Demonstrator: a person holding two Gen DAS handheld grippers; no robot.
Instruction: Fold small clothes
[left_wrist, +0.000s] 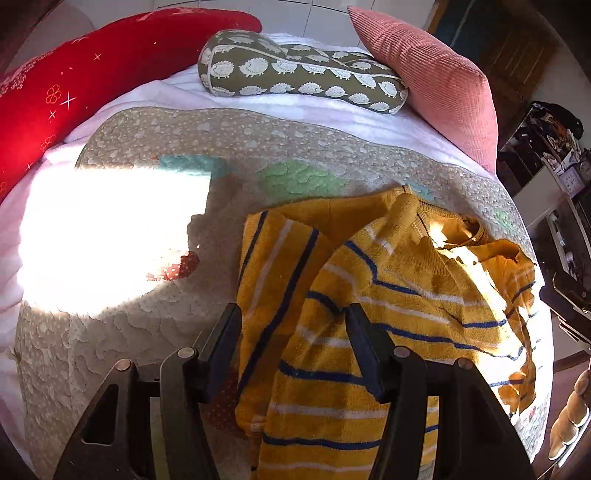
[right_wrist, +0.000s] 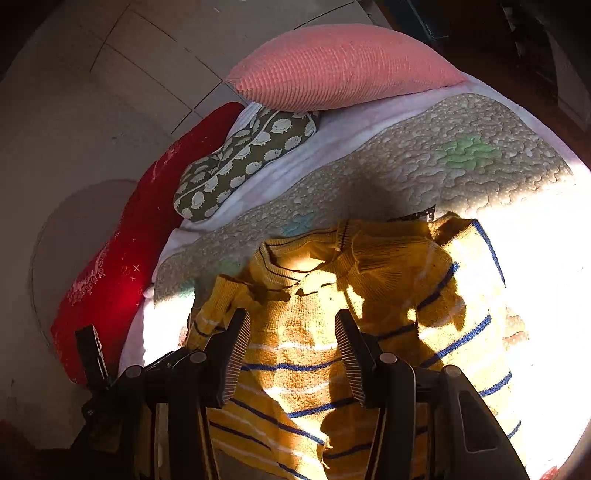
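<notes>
Knitted mustard striped sweater (left_wrist: 388, 295) rumpled on quilted blanket (left_wrist: 110, 350), left tool (left_wrist: 291, 325) and right tool (right_wrist: 291, 328) spread, empty

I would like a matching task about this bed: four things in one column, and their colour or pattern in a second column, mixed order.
Things:
1. sweater
2. long pillow
3. bolster cushion
4. ribbed cushion

Looks:
A. olive with pale hedgehog shapes
B. mustard yellow with blue and white stripes
C. plain salmon pink
D. red with small flower and star marks

Pairs: 1-B, 2-D, 3-A, 4-C
</notes>
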